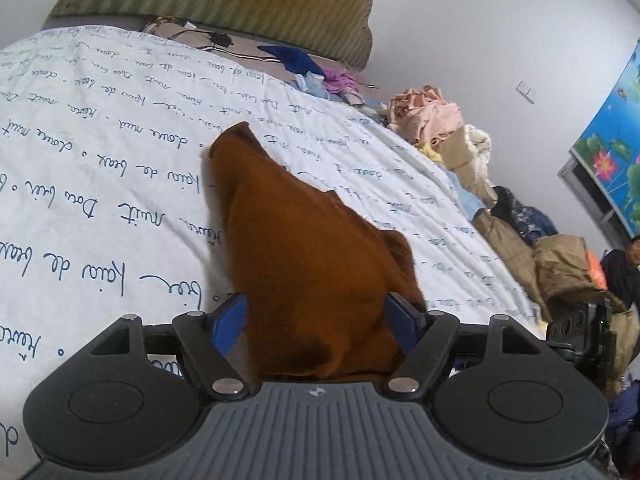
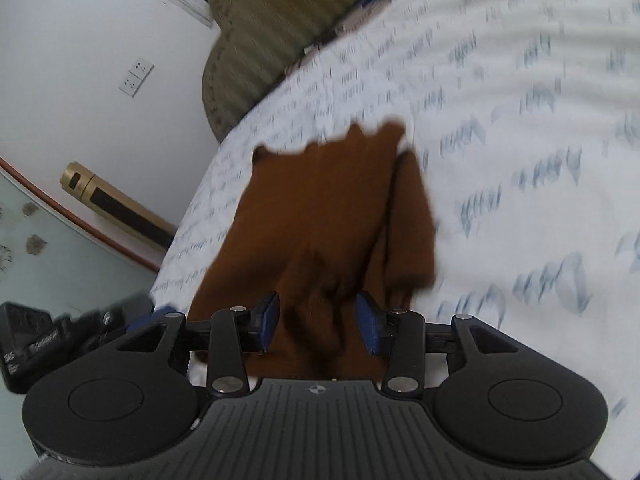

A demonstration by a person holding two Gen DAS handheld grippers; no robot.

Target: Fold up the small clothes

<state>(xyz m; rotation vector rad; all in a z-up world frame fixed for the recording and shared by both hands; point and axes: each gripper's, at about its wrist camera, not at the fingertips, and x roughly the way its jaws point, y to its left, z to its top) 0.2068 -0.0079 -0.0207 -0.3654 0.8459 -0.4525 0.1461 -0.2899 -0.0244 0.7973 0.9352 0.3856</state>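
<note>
1. Lying on the white bedspread (image 1: 100, 168) printed with blue handwriting is a rust-brown garment (image 1: 304, 248), bunched and partly lifted.
2. Left gripper (image 1: 316, 320): its blue pads (image 1: 230, 320) stand wide, and brown cloth fills the gap between them; whether they pinch it I cannot tell.
3. Right gripper (image 2: 318, 320): jaws part-open, with a gathered fold of the same brown cloth between the pads, which do not look pressed on it. That view is blurred.
4. Along the far edge of the bed sits a heap of other clothes (image 1: 436, 120), pink, beige and blue.
5. A ribbed olive headboard (image 1: 240, 4) rises behind the bed against the white wall (image 1: 480, 40).
</note>
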